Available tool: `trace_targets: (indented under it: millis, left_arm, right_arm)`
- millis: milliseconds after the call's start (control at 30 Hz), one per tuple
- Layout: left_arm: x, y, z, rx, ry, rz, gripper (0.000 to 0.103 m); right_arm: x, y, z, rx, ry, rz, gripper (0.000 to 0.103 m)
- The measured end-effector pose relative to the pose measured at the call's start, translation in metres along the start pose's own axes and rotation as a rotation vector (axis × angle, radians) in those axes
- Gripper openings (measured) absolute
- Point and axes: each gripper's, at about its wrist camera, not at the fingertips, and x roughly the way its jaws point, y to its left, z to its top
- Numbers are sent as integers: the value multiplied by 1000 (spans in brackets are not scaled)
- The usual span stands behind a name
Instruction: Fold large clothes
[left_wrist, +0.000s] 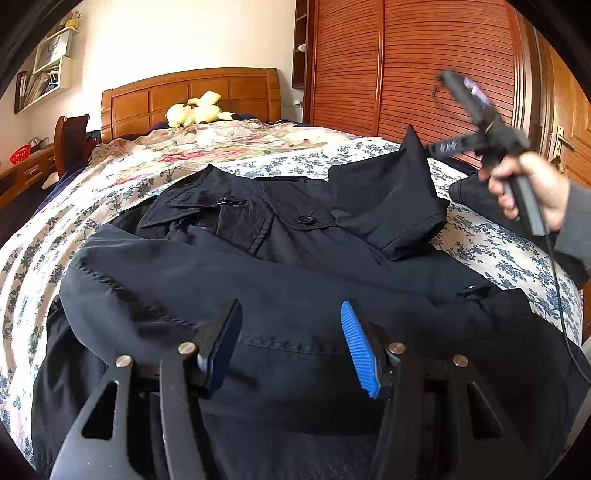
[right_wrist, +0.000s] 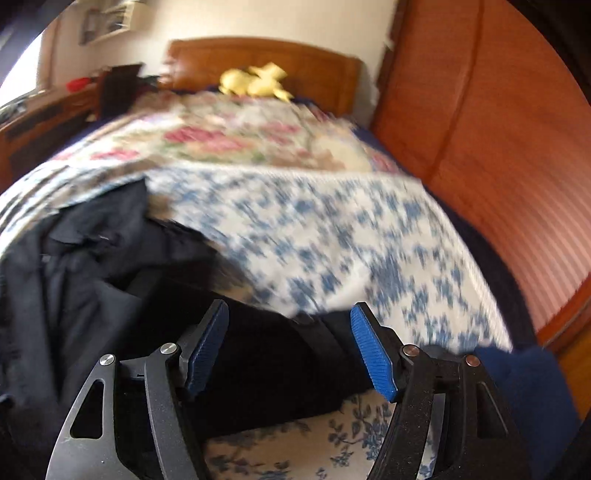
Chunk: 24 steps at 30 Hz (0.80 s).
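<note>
Right wrist view blurs — dark jacket (right_wrist: 92, 266) half cut off beneath open right claw (right_wrist: 288, 343).

We hold the left gripper (left_wrist: 291, 343) angled downward with its jaws parted and nothing pinched between them, while our right hand (left_wrist: 524, 188), in a grey sleeve, grips the handle of the right gripper (right_wrist: 290, 345), jaws apart and empty.

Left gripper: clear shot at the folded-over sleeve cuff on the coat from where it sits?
Probably yes. The left gripper is open over the coat; only flat fabric lies before the sleeve cuff, and the right gripper is off to the side.
</note>
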Motion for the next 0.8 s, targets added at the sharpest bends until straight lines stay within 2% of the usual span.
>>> trace_targets:
  millis: [233,433,667,700,733,767,800]
  left_arm:
    - [0,0,0,0,0,0,55]
    - [0,-1,1,2,0,0,55]
    - [-1,-2,1,6,-3,0,55]
    - [-1,-2,1,6,-3,0,55]
    - [-1,-2,1,6,-3,0,55]
    - [-1,-2,1,7,-3,-1,55]
    - [-2,-2,1,7,-4,-2,55]
  right_arm:
    - [54,-30,-27,58,155,-45,71]
    - [81,-30,-45,44,262,-53,71]
    - [86,-25,-47,17,286,-64,72]
    - [87,-26,-48,23,293,-45,69]
    - [87,-26,-49,28,294,-20,60]
    - [87,-24,-49,22,294,-10,55]
    - [85,-20,-50,7,295,-1,42]
